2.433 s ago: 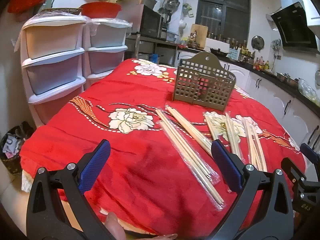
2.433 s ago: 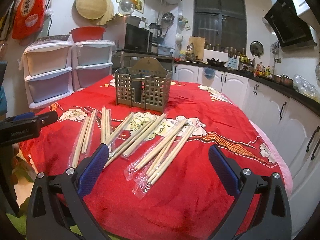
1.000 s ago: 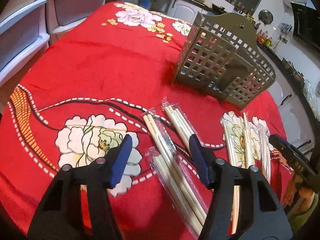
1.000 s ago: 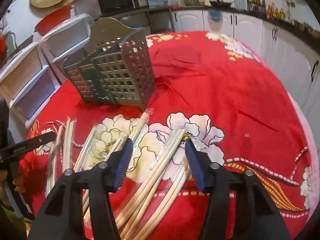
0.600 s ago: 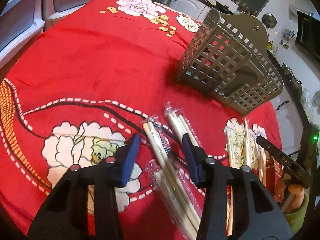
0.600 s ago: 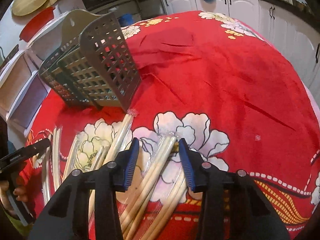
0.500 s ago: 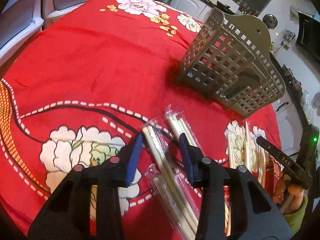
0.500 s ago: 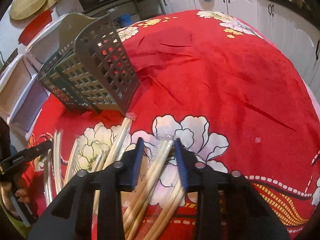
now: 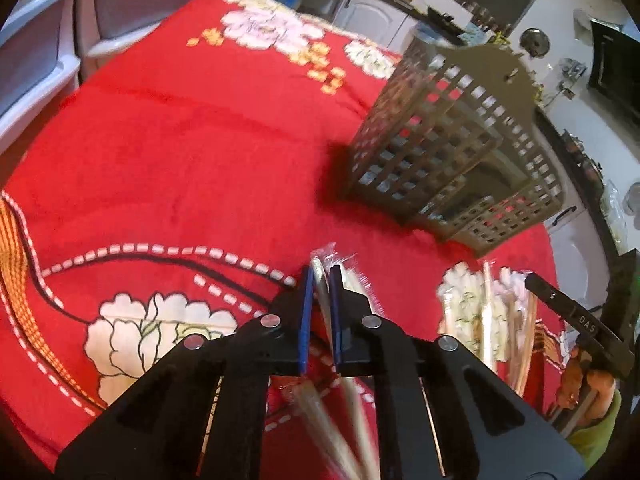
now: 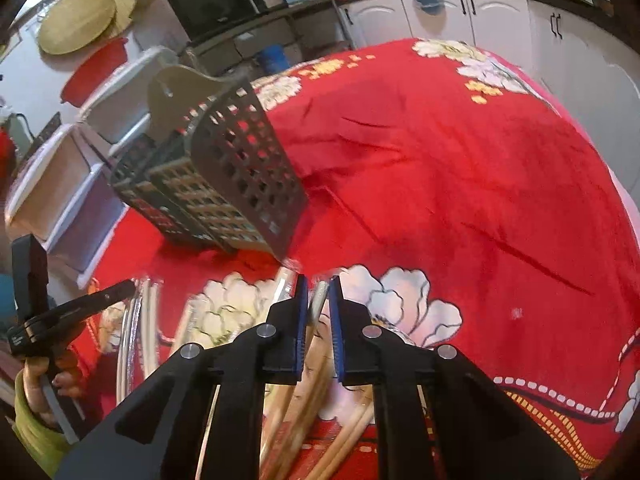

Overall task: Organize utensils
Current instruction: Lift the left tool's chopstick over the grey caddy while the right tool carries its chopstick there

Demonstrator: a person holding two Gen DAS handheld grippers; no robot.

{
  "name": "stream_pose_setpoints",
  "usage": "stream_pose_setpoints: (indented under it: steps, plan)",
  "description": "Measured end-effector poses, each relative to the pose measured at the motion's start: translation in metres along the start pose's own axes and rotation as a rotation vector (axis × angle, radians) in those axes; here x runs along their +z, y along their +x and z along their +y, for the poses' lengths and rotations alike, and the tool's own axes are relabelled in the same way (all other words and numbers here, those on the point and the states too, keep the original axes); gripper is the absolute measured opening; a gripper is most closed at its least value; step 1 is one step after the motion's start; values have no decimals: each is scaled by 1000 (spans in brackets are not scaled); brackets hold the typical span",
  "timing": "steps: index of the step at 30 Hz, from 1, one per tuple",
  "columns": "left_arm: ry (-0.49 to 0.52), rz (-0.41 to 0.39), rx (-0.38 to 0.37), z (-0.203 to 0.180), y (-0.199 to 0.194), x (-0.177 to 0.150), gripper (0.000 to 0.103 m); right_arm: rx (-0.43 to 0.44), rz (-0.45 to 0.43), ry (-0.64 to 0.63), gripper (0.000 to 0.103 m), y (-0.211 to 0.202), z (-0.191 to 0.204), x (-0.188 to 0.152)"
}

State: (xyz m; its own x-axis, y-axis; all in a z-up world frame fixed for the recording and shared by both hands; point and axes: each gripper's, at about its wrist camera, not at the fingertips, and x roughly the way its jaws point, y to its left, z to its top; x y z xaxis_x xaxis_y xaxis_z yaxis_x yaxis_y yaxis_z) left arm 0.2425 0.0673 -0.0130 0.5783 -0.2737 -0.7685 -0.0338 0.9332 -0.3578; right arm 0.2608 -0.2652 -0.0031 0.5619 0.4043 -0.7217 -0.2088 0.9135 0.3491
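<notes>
Several plastic-wrapped pairs of wooden chopsticks lie on a red flowered cloth (image 9: 168, 152). My left gripper (image 9: 320, 280) is shut on the top end of one wrapped pair (image 9: 322, 300), blue pads either side. My right gripper (image 10: 318, 292) is shut on another wrapped pair (image 10: 316, 306). A grey-brown lattice utensil basket (image 9: 452, 152) stands on the cloth beyond the chopsticks, up and right of the left gripper; in the right wrist view the basket (image 10: 224, 172) is up and left. More wrapped pairs (image 9: 492, 320) lie to the right, and others (image 10: 148, 320) to the left.
White plastic drawers (image 9: 52, 52) stand left of the table. Kitchen cabinets (image 10: 500, 12) and a counter run along the far side. The other hand and gripper show at the right edge (image 9: 580, 320) and left edge (image 10: 44, 328).
Both grippers have come down over the chopsticks and closed their jaws, each on one wrapped pair. The held pairs look blurred, in motion.
</notes>
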Motion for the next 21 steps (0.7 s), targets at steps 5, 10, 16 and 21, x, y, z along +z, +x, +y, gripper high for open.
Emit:
stream_pose_setpoints:
  steps: [5,10,16,21]
  plan:
    - [41,-89,-31,-15,-30,14,1,25,-38,-36,9,-15,11,7]
    - [73,-157,-50,-29,-57,27,1,56,-79,-82,8,-32,28,13]
    - [102,-236,-81,-45,-86,42,1,92,-143,-142,7,-58,54,22]
    - [124,-297,-109,-58,-108,55,1,115,-211,-187,6,-82,73,33]
